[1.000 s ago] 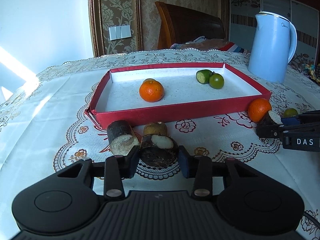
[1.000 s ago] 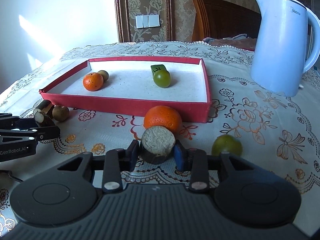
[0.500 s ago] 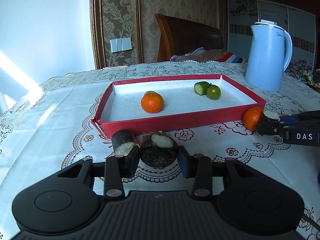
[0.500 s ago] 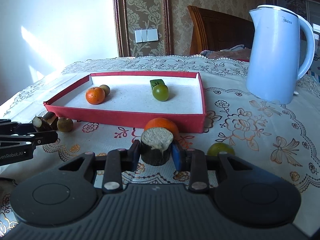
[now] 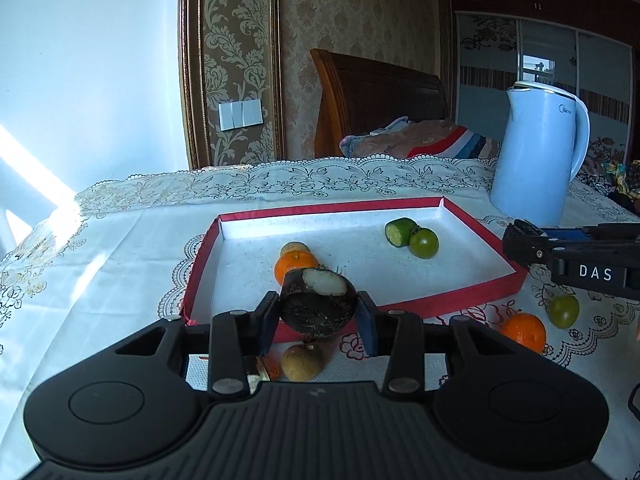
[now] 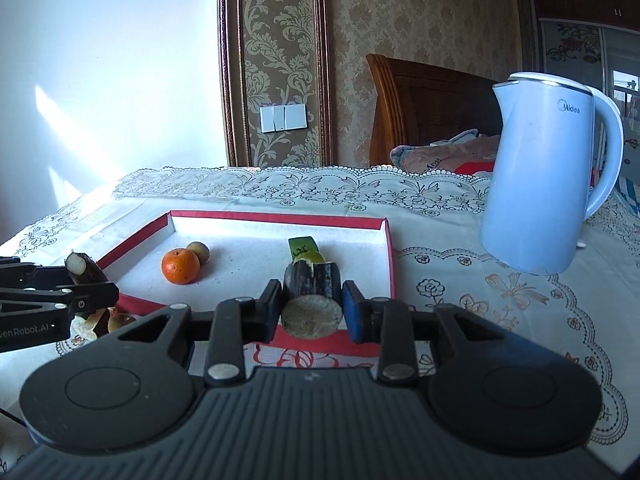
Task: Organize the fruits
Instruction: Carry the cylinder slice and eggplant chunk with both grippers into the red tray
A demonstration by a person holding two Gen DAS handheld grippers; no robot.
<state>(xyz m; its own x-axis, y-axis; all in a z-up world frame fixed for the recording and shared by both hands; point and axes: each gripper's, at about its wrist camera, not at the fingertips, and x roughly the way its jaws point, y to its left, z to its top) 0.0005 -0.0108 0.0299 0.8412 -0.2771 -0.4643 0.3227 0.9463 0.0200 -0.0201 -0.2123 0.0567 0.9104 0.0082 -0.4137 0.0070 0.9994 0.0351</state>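
Daylight enters from the left in both views. It falls as bright slanting patches on the wall (image 5: 60,80) and washes out the left part of the tablecloth (image 5: 80,260), where the lace pattern fades in glare. The tray (image 5: 400,216) floor is brightly lit at its far end, with short shadows beside the fruit. The kettle (image 6: 540,184) is evenly lit. The right background is dim. Fisheye distortion bends the door frame (image 6: 228,80) and table edges. Focus is sharp; corners darken.
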